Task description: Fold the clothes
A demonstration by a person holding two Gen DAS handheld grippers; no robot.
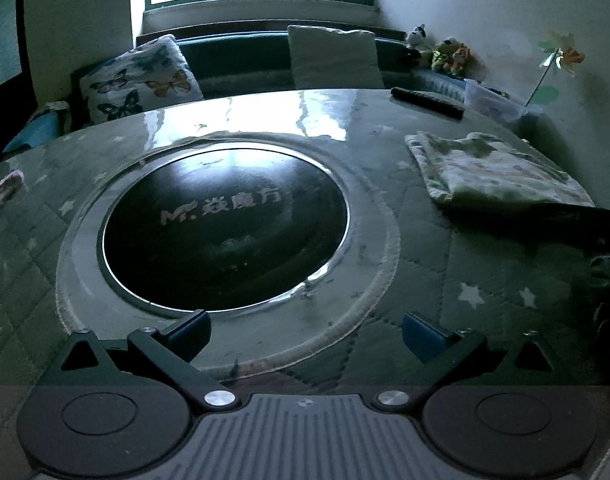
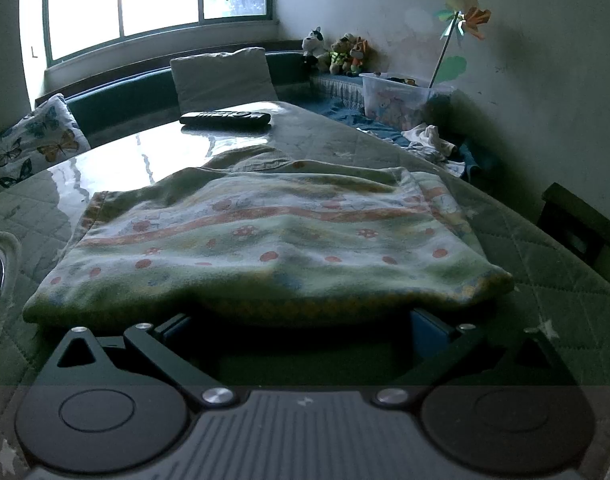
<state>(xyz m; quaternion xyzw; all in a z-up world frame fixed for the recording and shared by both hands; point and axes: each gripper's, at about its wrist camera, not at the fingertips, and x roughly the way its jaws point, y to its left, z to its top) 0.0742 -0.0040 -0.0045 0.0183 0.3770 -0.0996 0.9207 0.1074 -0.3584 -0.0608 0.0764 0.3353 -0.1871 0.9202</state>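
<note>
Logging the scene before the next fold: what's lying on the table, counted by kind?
Folded printed garment: 1
Black remote control: 1
Small pinkish item at the far left edge, too blurred to identify: 1
Total: 3

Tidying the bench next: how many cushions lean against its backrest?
2: a butterfly cushion at the left end and a plain cushion below the window. Others may be hidden outside the view.

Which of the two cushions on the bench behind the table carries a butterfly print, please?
The butterfly cushion at the bench's left end, under the window; the plain pale cushion leaning upright further right has no pattern.
</note>
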